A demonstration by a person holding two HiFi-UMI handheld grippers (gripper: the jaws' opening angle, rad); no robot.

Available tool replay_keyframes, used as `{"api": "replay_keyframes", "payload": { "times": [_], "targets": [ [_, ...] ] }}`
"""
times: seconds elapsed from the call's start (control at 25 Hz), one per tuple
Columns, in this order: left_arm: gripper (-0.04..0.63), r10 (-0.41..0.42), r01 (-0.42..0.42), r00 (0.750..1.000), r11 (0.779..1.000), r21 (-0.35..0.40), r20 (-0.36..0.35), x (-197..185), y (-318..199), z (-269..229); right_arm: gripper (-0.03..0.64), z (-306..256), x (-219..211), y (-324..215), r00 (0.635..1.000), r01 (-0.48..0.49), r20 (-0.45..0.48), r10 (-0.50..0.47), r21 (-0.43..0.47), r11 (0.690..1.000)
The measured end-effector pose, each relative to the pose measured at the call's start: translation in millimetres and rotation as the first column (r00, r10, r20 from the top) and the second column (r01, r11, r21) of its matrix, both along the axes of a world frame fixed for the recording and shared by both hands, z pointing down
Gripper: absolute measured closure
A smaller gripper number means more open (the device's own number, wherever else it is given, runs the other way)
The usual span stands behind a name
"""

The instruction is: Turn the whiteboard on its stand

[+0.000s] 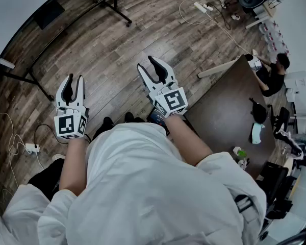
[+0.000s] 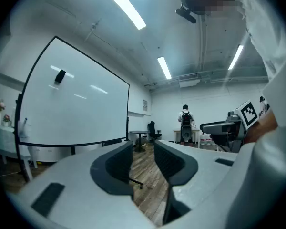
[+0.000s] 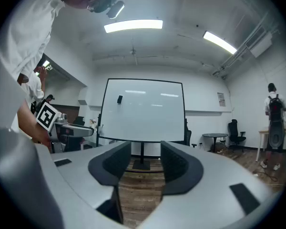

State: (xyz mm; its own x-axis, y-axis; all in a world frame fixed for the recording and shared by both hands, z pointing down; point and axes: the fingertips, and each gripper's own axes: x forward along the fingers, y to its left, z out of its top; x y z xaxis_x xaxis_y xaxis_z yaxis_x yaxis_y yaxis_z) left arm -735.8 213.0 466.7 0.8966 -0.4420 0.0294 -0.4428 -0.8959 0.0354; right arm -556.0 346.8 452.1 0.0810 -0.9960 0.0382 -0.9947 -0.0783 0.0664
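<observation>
Whiteboard [image 3: 143,109] sits mid-frame in the right gripper view, well ahead of me. My left gripper [image 1: 74,79] and right gripper [image 1: 145,63] are both part-open and empty. Risk, I reckon: shove one edge too hard and the stand [image 3: 142,165] skids or tips instead of turning.

the whiteboard [image 3: 143,111] is smooth and glossy, its stand [image 3: 142,152] dark metal, the floor [image 1: 117,60] grained wood planks.

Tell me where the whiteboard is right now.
The whiteboard stands dead ahead in the right gripper view, on its stand across the wood floor; in the left gripper view it fills the left side.
</observation>
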Motion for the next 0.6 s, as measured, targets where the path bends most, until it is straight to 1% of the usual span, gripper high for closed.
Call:
{"api": "replay_keyframes", "payload": {
  "times": [0.04, 0.08, 0.12, 0.16, 0.28, 0.4, 0.44, 0.48, 0.6],
  "targets": [
    [0.441, -0.010, 0.010, 1.000, 1.000, -0.005, -0.010, 0, -4, 0, 0.409, 2, 4, -1, 1.000, -0.004, 0.007, 0.004, -0.006, 1.000],
    [0.392, -0.019, 0.018, 1.000, 1.000, -0.007, -0.018, -1, -7, -1, 0.331, 3, 8, -2, 1.000, -0.009, 0.013, 0.009, -0.012, 1.000],
    [0.386, -0.026, 0.026, 0.999, 1.000, -0.003, -0.022, -1, -10, -1, 0.293, 5, 11, -3, 1.000, -0.013, 0.017, 0.013, -0.020, 1.000],
    [0.367, -0.032, 0.032, 0.999, 0.999, 0.007, -0.020, -1, -11, -2, 0.272, 7, 13, -4, 1.000, -0.015, 0.017, 0.015, -0.027, 1.000],
    [0.350, -0.035, 0.035, 0.999, 0.999, 0.027, 0.001, 0, -12, 0, 0.255, 10, 15, -5, 1.000, -0.016, 0.011, 0.016, -0.037, 0.999],
    [0.350, -0.026, 0.026, 1.000, 1.000, 0.012, 0.005, 2, -10, 3, 0.258, 9, 14, -7, 0.999, -0.008, 0.031, 0.008, -0.019, 1.000],
    [0.350, -0.022, 0.022, 1.000, 1.000, 0.008, 0.005, 2, -9, 4, 0.274, 8, 14, -7, 0.999, 0.000, 0.042, 0.001, -0.008, 1.000],
    [0.350, -0.018, 0.018, 1.000, 1.000, 0.007, 0.006, 3, -9, 4, 0.276, 8, 13, -7, 0.999, 0.008, 0.046, -0.008, -0.002, 1.000],
    [0.350, -0.014, 0.014, 1.000, 1.000, 0.004, 0.009, 6, -9, 6, 0.294, 11, 16, -7, 1.000, 0.016, 0.025, -0.016, -0.022, 1.000]
  ]
}}
